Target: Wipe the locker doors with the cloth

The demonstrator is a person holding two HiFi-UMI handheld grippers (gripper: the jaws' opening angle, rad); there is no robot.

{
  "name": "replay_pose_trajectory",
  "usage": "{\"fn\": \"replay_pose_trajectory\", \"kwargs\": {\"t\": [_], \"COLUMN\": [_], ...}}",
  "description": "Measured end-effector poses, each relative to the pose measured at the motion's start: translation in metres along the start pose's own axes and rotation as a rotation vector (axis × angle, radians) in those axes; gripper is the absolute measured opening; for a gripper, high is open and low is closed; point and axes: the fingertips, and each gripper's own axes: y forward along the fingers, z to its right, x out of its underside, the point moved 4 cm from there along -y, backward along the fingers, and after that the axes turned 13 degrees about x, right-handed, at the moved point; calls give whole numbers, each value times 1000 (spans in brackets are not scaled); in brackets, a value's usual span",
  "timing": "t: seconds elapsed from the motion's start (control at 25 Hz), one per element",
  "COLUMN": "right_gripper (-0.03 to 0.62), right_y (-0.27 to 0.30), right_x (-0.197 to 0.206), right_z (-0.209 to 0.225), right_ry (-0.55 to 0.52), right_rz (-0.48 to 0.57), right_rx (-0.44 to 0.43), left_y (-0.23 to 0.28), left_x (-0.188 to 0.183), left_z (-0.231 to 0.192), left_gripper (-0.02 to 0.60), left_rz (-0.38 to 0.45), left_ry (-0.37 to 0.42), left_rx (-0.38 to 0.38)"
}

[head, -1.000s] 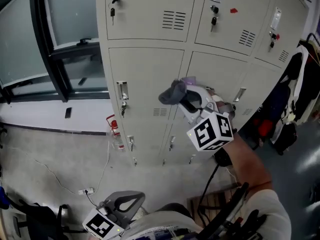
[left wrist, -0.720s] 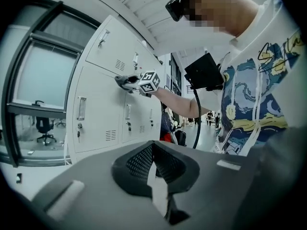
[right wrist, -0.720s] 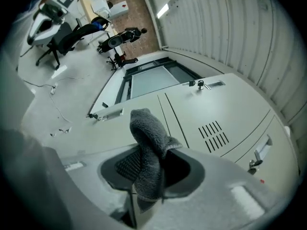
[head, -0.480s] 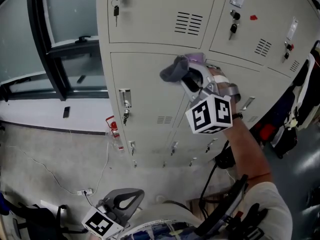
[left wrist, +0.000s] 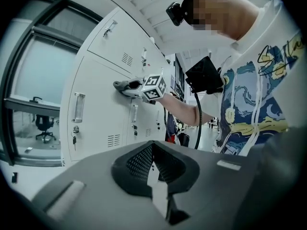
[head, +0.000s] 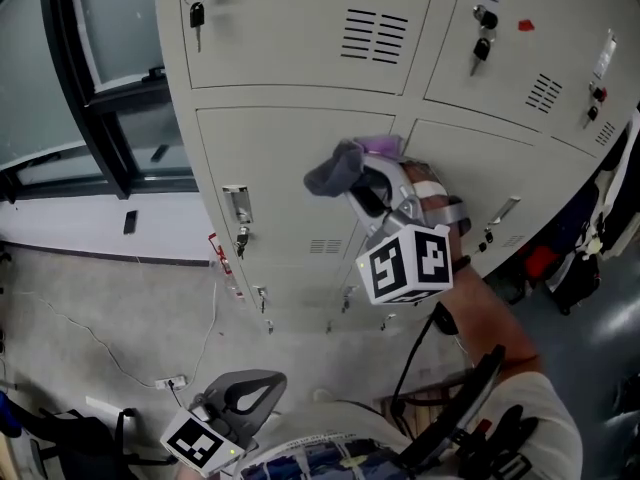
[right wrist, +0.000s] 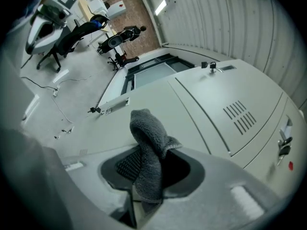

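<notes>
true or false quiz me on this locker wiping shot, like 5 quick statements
1. The right gripper is shut on a grey cloth. True.
2. The left gripper is pressing a second cloth on the lockers. False: it hangs low, away from the doors, with its jaws together and nothing between them.
3. A key hangs from the lock of the upper left locker. True.
4. The cloth is held up at a top-row door. False: it is at a door in the row below, near that door's right edge.
5. In the head view, the window is to the right of the lockers. False: it is to their left.
</notes>
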Motion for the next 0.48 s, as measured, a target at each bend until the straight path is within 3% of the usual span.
{"fn": "replay_pose_trajectory", "kwargs": {"t": [0.48], "right_gripper": [112], "right_y": [-2], "right_x": [32], "right_z": [-108], "right_ry": [73], "right_rz": [-70], "right_rx": [-187], "left_y": [6], "left_x": [2], "left_z": [-8], "left_gripper": [3], "left_rz": [-14], "left_ry": [-4], "left_rx": [-22]}}
